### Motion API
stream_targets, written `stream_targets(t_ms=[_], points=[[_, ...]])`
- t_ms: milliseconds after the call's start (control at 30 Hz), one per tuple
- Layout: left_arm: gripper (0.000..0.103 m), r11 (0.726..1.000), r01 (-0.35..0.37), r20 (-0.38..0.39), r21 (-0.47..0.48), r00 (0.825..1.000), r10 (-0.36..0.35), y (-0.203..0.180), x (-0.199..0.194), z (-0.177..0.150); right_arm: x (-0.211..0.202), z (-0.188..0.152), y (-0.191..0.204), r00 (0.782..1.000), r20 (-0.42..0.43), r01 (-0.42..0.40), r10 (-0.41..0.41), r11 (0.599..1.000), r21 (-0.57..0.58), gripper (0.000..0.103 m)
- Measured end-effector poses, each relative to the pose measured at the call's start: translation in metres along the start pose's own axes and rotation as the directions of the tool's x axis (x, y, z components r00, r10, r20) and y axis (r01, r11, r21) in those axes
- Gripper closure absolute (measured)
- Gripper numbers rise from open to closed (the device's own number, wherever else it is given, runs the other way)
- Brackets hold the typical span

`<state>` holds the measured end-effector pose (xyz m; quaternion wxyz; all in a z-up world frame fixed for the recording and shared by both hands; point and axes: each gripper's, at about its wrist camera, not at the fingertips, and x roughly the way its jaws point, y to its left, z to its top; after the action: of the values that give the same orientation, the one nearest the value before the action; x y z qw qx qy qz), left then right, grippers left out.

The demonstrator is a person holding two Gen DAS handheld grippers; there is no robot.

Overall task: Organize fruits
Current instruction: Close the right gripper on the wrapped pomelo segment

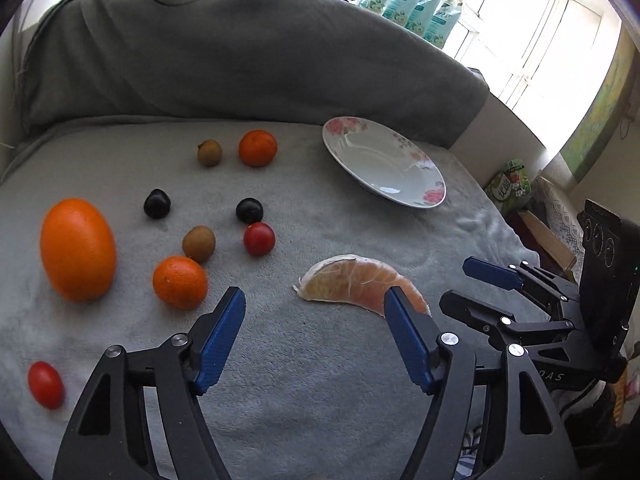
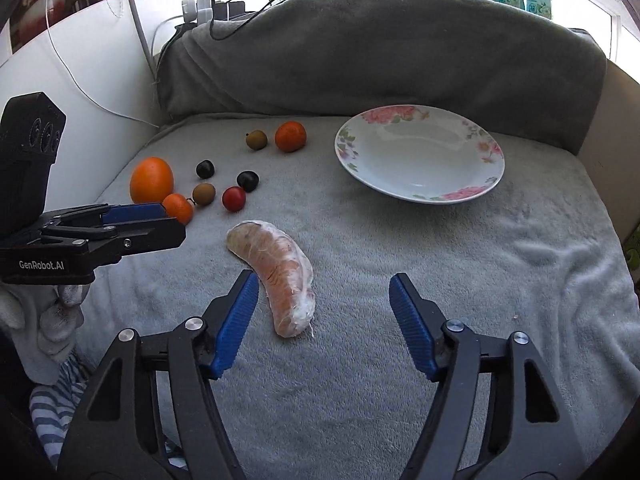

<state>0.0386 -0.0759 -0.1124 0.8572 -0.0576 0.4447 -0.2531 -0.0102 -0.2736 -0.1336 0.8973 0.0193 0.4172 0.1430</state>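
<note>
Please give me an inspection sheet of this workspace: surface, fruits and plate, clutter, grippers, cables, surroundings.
Surface: grey blanket over a cushion, wrinkled at the right.
Job's things: floral plate, empty; pomelo segment lies near both grippers; large orange, two mandarins, two kiwis, two dark plums and two red tomatoes are loose on the blanket.
Clutter: nothing seen on the blanket.
Grippers: left gripper and right gripper open, nothing between the pads.
Cables: black cable behind the backrest.
Surroundings: bright window, green packets.
</note>
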Motion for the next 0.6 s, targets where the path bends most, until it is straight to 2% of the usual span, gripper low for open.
stream_targets(t_ms=[167,600], points=[[0.039,0.999,0.047,-0.04,-0.021,0.998,-0.048,0.001,0.018,0.002,0.012,-0.005,0.002,0.998,-0.037,-0.048,0.049,0.999,0.012,0.045],[0.039,0.996,0.077,-0.085,-0.036,0.993,-0.08,0.007,0.045,0.006,0.025,-0.007,0.001,0.993,-0.085,-0.08,0.083,0.996,0.037,0.056]])
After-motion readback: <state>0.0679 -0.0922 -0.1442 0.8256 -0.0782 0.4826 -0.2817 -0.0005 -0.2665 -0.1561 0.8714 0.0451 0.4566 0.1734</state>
